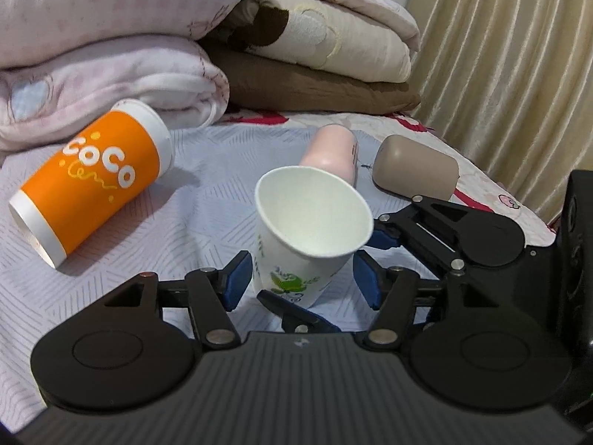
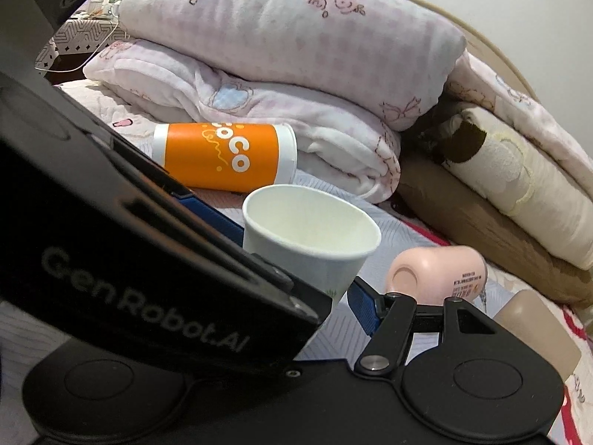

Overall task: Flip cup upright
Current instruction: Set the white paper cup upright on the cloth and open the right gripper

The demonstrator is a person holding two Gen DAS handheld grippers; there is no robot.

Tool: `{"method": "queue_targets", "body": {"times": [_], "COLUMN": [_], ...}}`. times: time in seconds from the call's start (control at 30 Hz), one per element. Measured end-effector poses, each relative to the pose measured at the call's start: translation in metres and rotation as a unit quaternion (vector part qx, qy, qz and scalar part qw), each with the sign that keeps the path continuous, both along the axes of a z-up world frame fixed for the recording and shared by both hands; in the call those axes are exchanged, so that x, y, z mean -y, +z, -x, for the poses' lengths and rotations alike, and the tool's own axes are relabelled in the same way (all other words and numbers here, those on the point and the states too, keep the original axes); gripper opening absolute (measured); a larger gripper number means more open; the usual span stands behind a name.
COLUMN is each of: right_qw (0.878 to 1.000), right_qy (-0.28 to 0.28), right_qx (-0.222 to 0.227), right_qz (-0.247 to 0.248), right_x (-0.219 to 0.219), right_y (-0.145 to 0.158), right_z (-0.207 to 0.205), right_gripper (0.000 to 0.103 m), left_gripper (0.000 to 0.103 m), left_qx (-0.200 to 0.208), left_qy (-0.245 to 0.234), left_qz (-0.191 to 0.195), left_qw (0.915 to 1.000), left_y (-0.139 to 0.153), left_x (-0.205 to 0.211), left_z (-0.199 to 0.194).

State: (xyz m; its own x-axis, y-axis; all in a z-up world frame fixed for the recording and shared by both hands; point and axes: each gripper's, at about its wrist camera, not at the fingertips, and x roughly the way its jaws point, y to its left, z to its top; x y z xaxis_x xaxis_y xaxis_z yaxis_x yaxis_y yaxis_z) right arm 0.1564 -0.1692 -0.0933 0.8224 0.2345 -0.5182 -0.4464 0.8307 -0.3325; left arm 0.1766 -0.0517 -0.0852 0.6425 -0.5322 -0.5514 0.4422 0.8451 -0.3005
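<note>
A white paper cup [image 1: 311, 230] with a green print stands mouth up, tilted, on the bed sheet; it also shows in the right wrist view [image 2: 307, 237]. My left gripper [image 1: 302, 278] is open, its blue pads [image 1: 237, 278] apart on either side of the cup's base without touching. My right gripper [image 1: 326, 278] comes in from the right in the left wrist view, its jaws close around the cup's lower part. In the right wrist view the left gripper's body hides the right gripper's left finger and the cup's base.
An orange "COCO" cup [image 1: 92, 181] lies on its side at the left. A pink cup [image 1: 333, 152] and a beige cup [image 1: 415, 170] lie on their sides behind. Folded blankets [image 1: 111, 66] are stacked at the back. A curtain [image 1: 519, 55] hangs at the right.
</note>
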Motion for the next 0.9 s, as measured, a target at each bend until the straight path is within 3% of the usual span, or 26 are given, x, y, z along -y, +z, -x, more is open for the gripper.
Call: {"method": "queue_targets", "body": {"times": [0.07, 0.1, 0.3, 0.43, 0.53, 0.7, 0.9], "right_qw": [1.0, 1.0, 0.998, 0.993, 0.99, 0.982, 0.959], "right_qy": [-0.003, -0.004, -0.033, -0.062, -0.082, -0.111, -0.177], "right_qx": [-0.004, -0.008, -0.042, -0.099, -0.111, -0.136, -0.154], "right_qz": [0.002, 0.002, -0.014, -0.016, -0.024, -0.067, -0.161], "right_x": [0.0, 0.001, 0.007, 0.008, 0.009, 0.023, 0.044], "right_y": [-0.001, -0.001, 0.005, 0.021, 0.038, 0.058, 0.086], "right_z": [-0.001, -0.002, -0.003, 0.004, 0.017, 0.042, 0.083], "right_gripper": [0.07, 0.071, 0.076, 0.077, 0.077, 0.077, 0.077], "left_gripper": [0.076, 0.077, 0.077, 0.077, 0.077, 0.077, 0.077], "left_qx": [-0.018, -0.027, -0.036, -0.026, -0.037, -0.008, 0.031], "left_qy": [0.008, 0.013, 0.016, 0.026, 0.04, 0.058, 0.063], "left_qz": [0.001, 0.0, 0.003, 0.015, 0.031, -0.008, -0.011], "left_qw": [0.9998, 0.9995, 0.9992, 0.9992, 0.998, 0.9982, 0.9975], "left_y": [-0.002, -0.004, 0.001, 0.017, 0.031, 0.06, 0.105], "left_x": [-0.002, -0.003, -0.006, -0.008, -0.011, -0.009, -0.008], "left_z": [-0.003, -0.004, 0.003, 0.015, 0.021, 0.044, 0.087]}}
